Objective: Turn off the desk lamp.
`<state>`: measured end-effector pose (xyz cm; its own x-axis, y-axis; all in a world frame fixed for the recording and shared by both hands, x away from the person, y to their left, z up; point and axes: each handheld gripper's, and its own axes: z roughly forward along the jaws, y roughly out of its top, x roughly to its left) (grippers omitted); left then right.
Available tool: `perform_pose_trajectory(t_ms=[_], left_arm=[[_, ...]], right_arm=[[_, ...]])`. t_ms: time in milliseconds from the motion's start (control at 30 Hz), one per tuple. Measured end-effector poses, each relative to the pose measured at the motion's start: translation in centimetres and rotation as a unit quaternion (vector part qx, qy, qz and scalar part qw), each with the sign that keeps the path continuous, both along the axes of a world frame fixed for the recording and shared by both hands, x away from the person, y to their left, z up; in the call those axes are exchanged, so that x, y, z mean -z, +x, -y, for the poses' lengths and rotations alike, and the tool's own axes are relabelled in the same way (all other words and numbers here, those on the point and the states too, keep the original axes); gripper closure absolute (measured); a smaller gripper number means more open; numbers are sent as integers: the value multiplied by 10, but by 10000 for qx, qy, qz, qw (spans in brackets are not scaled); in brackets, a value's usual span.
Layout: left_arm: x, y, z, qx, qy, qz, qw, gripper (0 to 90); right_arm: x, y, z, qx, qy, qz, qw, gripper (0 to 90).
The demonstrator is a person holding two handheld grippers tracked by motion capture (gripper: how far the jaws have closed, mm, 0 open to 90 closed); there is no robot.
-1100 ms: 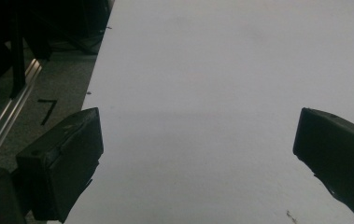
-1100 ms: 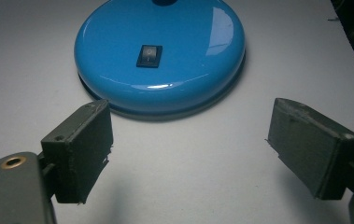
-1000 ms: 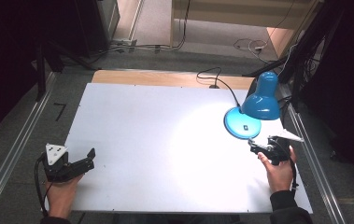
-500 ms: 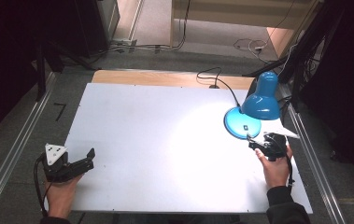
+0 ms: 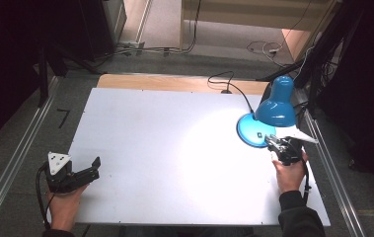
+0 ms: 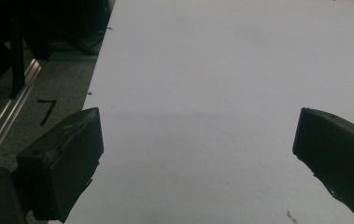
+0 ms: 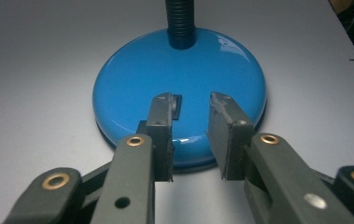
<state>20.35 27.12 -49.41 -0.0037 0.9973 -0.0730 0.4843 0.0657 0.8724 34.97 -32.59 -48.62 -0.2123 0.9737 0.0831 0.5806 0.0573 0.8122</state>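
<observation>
A blue desk lamp stands at the table's right, its shade (image 5: pixel 276 106) lit above a round base (image 5: pixel 251 132). My right gripper (image 5: pixel 272 143) points at the base's near rim. In the right gripper view its jaws (image 7: pixel 191 112) hover over the base (image 7: pixel 179 70), beside a small black switch (image 7: pixel 178 103) and below the black ribbed neck (image 7: pixel 180 23). They have just been closing; a narrow gap shows between the pads, with nothing in it. My left gripper (image 5: pixel 94 168) rests at the table's near left, open wide (image 6: pixel 198 154) over bare table.
The white table (image 5: pixel 165 143) has a wooden strip along its far edge. The lamp's black cable (image 5: pixel 234 89) runs off the back. Metal rails (image 5: pixel 17 163) flank the table on both sides. Dark floor and stands lie beyond.
My right gripper has edged closer to the lamp base and its jaws have narrowed. The left gripper has stayed where it was.
</observation>
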Motion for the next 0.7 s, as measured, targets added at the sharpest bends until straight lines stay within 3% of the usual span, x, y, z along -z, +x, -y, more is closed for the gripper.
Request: perform_pose_trajectory(t_ms=[33,100,200,700], left_arm=[[0,0,0,-4,0,0,10000,29],[0,0,0,-7,1,0,10000,29],[0,0,0,-13,-10,7,10000,30],[1,0,-1,-1,-39,-22,10000,30]], right_arm=[[0,0,0,0,0,0,10000,759],[2,2,-1,-8,5,20,10000,844],[3,5,-3,-18,-2,65,10000,873],[10,18,-11,15,-24,27,10000,874]])
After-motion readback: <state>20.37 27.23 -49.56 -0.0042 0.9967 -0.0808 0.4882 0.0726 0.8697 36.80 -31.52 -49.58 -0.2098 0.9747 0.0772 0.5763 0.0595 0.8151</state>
